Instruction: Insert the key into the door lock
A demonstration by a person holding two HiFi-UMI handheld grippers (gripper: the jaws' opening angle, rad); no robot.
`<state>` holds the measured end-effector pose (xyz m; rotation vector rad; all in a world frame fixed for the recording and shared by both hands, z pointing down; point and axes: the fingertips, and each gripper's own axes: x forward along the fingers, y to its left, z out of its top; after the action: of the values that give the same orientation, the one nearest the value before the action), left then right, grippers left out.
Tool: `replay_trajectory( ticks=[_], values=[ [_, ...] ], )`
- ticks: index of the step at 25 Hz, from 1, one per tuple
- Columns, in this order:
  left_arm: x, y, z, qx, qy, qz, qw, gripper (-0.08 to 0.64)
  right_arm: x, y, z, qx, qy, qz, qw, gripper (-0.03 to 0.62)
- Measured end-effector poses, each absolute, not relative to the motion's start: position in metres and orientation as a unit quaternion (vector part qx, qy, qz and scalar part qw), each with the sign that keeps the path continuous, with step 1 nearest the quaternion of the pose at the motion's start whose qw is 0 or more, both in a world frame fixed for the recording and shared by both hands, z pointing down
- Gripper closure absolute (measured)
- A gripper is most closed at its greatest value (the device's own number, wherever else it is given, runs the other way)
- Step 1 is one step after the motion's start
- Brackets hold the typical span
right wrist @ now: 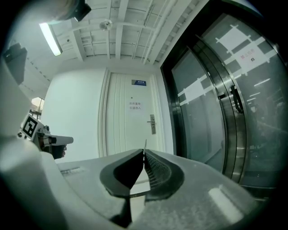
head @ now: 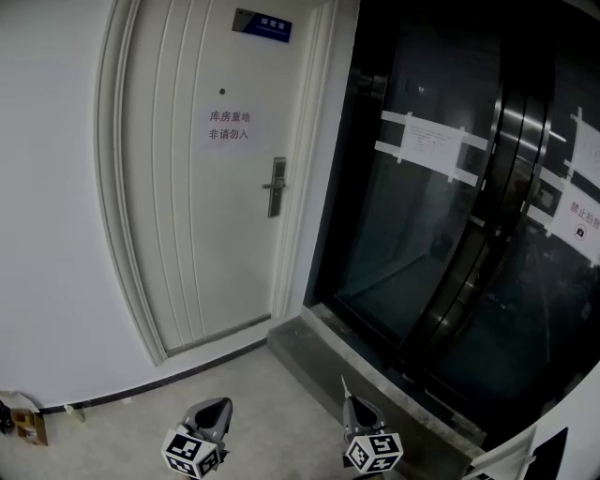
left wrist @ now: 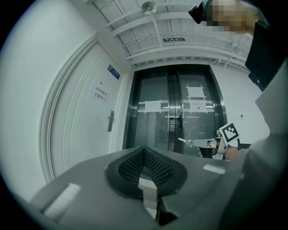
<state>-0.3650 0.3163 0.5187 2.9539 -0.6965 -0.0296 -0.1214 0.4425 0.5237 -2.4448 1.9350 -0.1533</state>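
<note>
Far right, tall dark glass double door [head: 441, 244] in a steel frame, white paper sheets [head: 431, 142] taped across the glass

Far left, white panelled door [head: 206, 234], shut, with a small blue sign [head: 262, 25] near its top and a printed paper notice [head: 230, 126] below that

Near, grey floor [head: 272, 412], with a grey stone threshold [head: 319, 352] running along the foot of the dark glass double door

Near edge of the head view, both grippers are held level, side by side and well apart from the white panelled door

left gripper [head: 214, 409], near left: jaws clenched together, nothing between them

right gripper [head: 361, 411], near right: jaws clenched on a thin metal key [right wrist: 144, 144], whose blade sticks out past the jaw tips toward the far wall

Silver lock plate with lever handle [head: 276, 187] sits at the right edge of the white panelled door, about mid height

thin metal key is up in the air in the right gripper, well apart from the silver lock plate with lever handle and not yet in it; in the right gripper view its tip shows just below and slightly left of that plate
</note>
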Motion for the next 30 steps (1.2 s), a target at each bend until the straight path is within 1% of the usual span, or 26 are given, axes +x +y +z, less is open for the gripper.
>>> replay_trajectory(
  ticks=[6, 10, 23, 26, 30],
  values=[
    [-0.352, 0.298, 0.529, 0.972, -0.228, -0.008, 0.061, 0.557, -0.110, 0.420, 0.528, -0.782, 0.621, -0.050, 0.008, 0.584],
    [-0.328, 0.275, 0.532, 0.971, -0.230, -0.010, 0.064, 0.557, -0.087, 0.395, 0.532, -0.778, 0.627, -0.047, 0.009, 0.584],
    [-0.185, 0.188, 0.503, 0.969, -0.242, -0.014, 0.051, 0.557, 0.051, 0.288, 0.519, -0.755, 0.655, -0.035, 0.012, 0.584],
    [-0.157, 0.172, 0.504, 0.968, -0.244, -0.014, 0.057, 0.557, 0.078, 0.269, 0.522, -0.748, 0.662, -0.045, 0.025, 0.584],
    [-0.126, 0.155, 0.509, 0.967, -0.249, -0.008, 0.055, 0.557, 0.104, 0.248, 0.532, -0.740, 0.670, -0.053, 0.021, 0.584]
  ],
)
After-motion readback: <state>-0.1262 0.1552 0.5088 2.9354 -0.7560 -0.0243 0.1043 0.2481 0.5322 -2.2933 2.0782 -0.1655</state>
